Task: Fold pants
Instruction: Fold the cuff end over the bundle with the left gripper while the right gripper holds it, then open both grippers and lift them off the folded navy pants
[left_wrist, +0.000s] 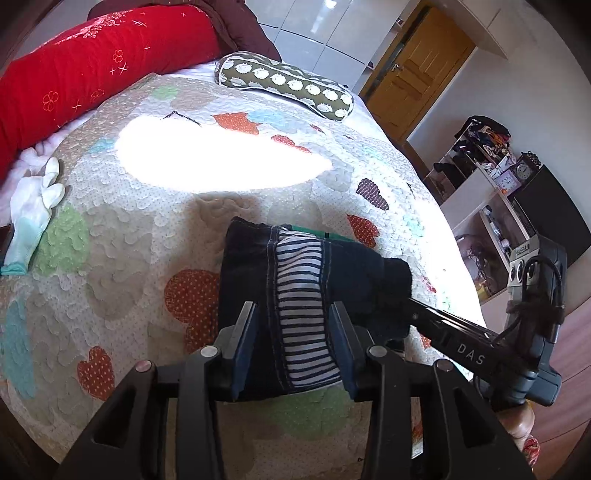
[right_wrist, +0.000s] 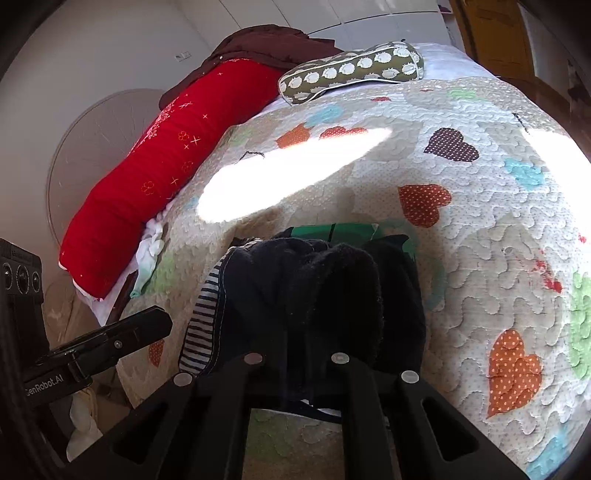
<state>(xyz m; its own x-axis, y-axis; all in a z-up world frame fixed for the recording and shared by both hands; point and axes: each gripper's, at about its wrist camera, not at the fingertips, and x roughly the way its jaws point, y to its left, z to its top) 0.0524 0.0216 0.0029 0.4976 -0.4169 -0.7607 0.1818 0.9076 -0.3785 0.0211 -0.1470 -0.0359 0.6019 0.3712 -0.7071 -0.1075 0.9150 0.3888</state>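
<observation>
Small dark navy pants (left_wrist: 258, 266) with a striped lining band (left_wrist: 303, 314) lie bunched on the quilted bed (left_wrist: 110, 229). My left gripper (left_wrist: 293, 332) has its fingers (left_wrist: 245, 328) spread on either side of the pants' near edge, not pinching it. My right gripper reaches in from the right in the left wrist view (left_wrist: 406, 306), its tip buried in the dark cloth. In the right wrist view the pants (right_wrist: 314, 295) cover the fingertips of my right gripper (right_wrist: 297, 354), which looks shut on the fabric. A green piece (right_wrist: 332, 230) shows under the pants.
A red bolster (left_wrist: 81, 81) and a green patterned pillow (left_wrist: 288, 83) lie at the far side of the bed. A white glove (left_wrist: 33, 210) lies at the left edge. Shelves with clutter (left_wrist: 491, 184) and a wooden door (left_wrist: 413, 70) stand to the right.
</observation>
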